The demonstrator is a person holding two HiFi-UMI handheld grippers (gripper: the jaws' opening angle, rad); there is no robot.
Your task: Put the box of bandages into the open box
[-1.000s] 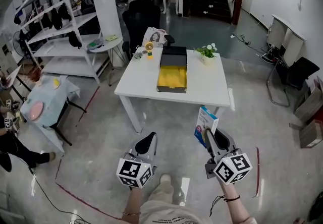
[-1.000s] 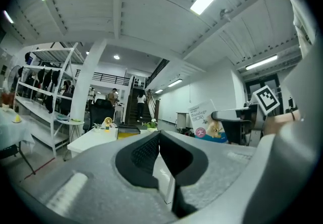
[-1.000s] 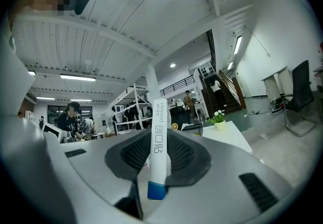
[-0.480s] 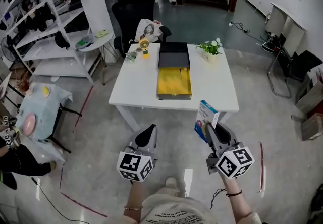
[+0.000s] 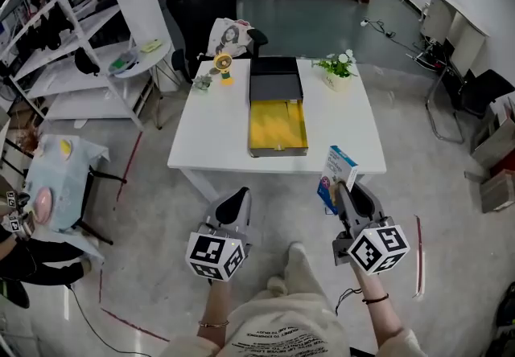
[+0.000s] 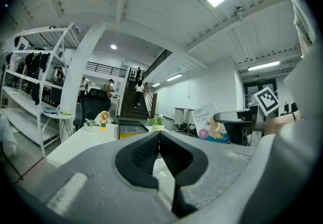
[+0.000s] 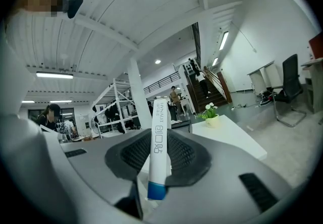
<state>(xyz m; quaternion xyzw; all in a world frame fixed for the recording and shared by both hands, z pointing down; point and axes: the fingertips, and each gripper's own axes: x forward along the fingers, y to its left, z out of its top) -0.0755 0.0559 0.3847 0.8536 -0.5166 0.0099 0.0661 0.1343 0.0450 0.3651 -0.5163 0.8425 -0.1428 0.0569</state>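
The white and blue box of bandages (image 5: 336, 178) stands upright between the jaws of my right gripper (image 5: 344, 189), which is shut on it just off the table's near right corner. In the right gripper view the box (image 7: 159, 147) shows edge-on between the two pads. The open box (image 5: 278, 125) with its yellow inside lies on the middle of the white table (image 5: 211, 126), its dark lid (image 5: 275, 78) folded back behind it. My left gripper (image 5: 234, 204) hangs over the floor before the table's near edge, jaws shut and empty (image 6: 157, 140).
A small potted plant (image 5: 339, 67) stands at the table's far right, a little yellow fan (image 5: 224, 68) and a small jar at the far left. A black chair (image 5: 199, 13) stands behind the table, white shelves (image 5: 76, 42) at left. A person's shoe (image 5: 297, 255) shows below.
The table has come nearer as I walked toward it. My right gripper with the box of bandages now reaches the table's near right corner; both grippers kept their jaws as they were.
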